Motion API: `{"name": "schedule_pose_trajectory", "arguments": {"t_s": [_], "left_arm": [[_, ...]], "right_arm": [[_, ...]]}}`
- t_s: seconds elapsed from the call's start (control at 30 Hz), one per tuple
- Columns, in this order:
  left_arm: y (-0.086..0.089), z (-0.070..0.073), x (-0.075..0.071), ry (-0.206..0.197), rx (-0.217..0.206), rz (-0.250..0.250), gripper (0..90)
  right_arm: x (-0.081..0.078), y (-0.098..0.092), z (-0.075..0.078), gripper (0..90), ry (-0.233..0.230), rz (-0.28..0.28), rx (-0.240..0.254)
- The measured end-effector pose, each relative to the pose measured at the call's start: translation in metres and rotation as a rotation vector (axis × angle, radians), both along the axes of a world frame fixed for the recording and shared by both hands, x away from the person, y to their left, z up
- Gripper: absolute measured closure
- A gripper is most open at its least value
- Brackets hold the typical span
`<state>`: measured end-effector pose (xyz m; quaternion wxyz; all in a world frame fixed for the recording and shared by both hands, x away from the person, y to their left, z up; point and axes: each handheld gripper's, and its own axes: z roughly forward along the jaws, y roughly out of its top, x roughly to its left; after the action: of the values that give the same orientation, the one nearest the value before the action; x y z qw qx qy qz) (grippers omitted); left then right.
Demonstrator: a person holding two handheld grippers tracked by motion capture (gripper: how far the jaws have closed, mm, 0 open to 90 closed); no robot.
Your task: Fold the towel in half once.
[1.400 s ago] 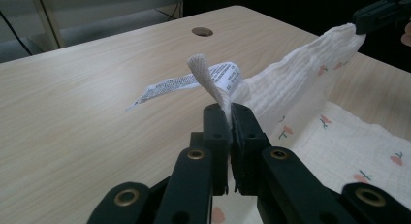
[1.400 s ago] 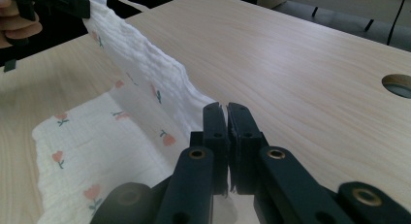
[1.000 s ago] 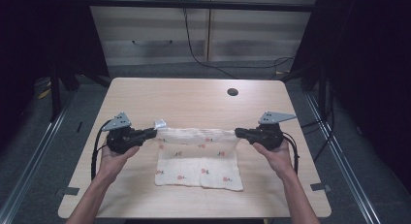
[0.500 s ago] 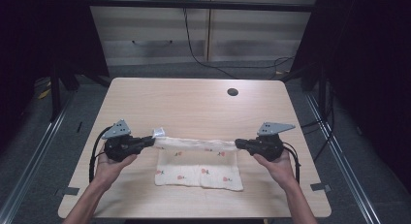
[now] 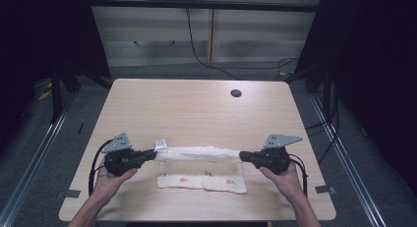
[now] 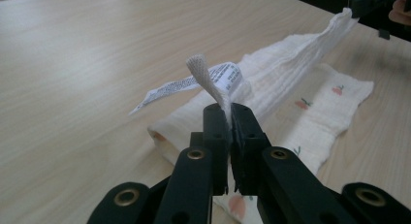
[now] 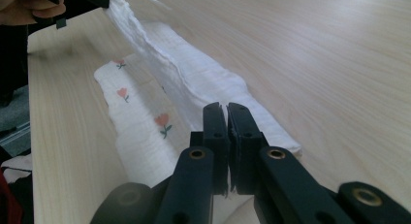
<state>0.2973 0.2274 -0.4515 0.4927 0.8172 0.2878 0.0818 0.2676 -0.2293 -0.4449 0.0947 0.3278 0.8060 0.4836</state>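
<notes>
A white cloth (image 5: 201, 175) printed with small red flowers lies near the front edge of the table (image 5: 196, 104). Its far edge is lifted and pulled taut between both grippers. My left gripper (image 5: 153, 153) is shut on the cloth's left corner. In the left gripper view a cloth tip and a white care label (image 6: 194, 83) stick out past the gripper (image 6: 227, 112). My right gripper (image 5: 242, 156) is shut on the right corner. In the right gripper view the cloth (image 7: 169, 69) stretches away from the gripper (image 7: 227, 110) toward the other hand (image 7: 29, 6).
The wooden table has a round cable hole (image 5: 236, 93) at the back right. Black cables trail from both grippers over the front of the table. A dark frame and floor rails surround it.
Both grippers have moved toward the front edge and sunk lower with the cloth's edge held taut. The lying part of the cloth now looks narrower as the lifted edge folds forward over it.
</notes>
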Motion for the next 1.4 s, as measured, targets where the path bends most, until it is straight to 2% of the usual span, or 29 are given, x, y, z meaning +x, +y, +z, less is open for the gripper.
{"name": "schedule_pose_trajectory", "arguments": {"t_s": [0.13,0.23,0.33,0.43,0.73,1.13,1.4], "left_arm": [[-0.001,-0.004,-0.006,0.007,0.024,-0.008,86.2],[0.001,-0.007,-0.011,0.015,0.038,-0.023,86.1],[0.000,-0.014,-0.013,0.026,0.079,-0.036,86.1],[-0.002,-0.019,-0.015,0.038,0.069,-0.037,86.1],[-0.003,-0.034,-0.022,0.069,0.111,-0.059,85.7],[0.000,-0.039,-0.031,0.089,0.116,-0.074,79.7],[0.003,-0.039,-0.035,0.110,0.101,-0.082,73.7]], "right_arm": [[-0.004,-0.001,-0.002,87.8,0.002,0.000,0.008],[-0.010,0.001,-0.005,87.7,0.015,0.005,-0.017],[-0.013,0.002,-0.014,87.6,0.041,0.005,-0.031],[-0.015,0.006,-0.022,87.6,0.063,0.014,-0.057],[-0.019,0.006,-0.032,87.3,0.097,0.015,-0.079],[-0.029,0.007,-0.043,84.3,0.136,0.036,-0.108],[-0.032,0.006,-0.044,76.9,0.145,0.036,-0.115]]}}
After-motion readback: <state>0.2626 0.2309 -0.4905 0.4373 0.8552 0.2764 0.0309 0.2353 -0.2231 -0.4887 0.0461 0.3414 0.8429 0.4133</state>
